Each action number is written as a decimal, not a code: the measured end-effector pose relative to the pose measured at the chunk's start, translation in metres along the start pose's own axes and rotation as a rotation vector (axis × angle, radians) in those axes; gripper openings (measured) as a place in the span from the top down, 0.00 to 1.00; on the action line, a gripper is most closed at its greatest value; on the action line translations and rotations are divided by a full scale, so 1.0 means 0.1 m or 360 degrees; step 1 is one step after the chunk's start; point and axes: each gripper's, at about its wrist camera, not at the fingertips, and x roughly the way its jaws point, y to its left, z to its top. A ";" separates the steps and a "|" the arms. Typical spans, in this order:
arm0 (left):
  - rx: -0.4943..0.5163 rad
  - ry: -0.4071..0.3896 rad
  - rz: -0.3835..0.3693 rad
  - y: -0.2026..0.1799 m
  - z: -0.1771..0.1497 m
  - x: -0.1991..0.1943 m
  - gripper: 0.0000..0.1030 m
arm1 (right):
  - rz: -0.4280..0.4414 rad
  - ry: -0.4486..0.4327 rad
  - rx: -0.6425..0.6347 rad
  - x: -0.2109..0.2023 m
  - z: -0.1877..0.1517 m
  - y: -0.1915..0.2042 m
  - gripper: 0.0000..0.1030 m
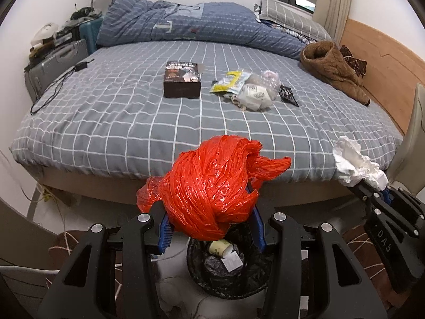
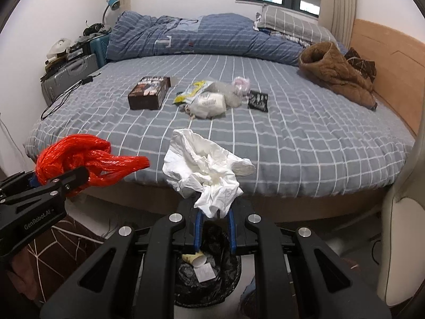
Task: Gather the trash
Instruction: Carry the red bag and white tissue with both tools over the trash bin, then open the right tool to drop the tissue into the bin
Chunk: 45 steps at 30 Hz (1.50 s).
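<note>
My left tongs (image 1: 212, 212) grip the red bag (image 1: 212, 188), my right tongs (image 2: 213, 218) pinch the tissue (image 2: 204, 170); released early, either could miss the bin (image 2: 233, 263) below.

"GenRobot.AI" on the left gripper (image 2: 77, 176) body, "DAS" on the right gripper (image 1: 372, 186) body, quilt (image 1: 170, 24) letter "T"

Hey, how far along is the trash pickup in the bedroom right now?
Partly done. The bin already holds a cup and scraps. In hand: the left gripper clamps a red plastic bag, the right gripper a crumpled white tissue, both above the bin. Left on the bed: the dark box, the yellow wrapper, the white pouch, the black packet.
</note>
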 end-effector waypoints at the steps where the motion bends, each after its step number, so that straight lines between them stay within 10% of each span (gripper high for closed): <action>1: 0.0003 0.0004 0.0002 -0.01 -0.02 0.01 0.56 | 0.0005 0.0011 0.0005 0.03 -0.03 0.00 0.86; 45: -0.0068 0.0417 0.0082 0.56 -0.67 1.48 0.56 | 0.0138 0.0634 -0.0130 1.79 -0.95 0.58 0.74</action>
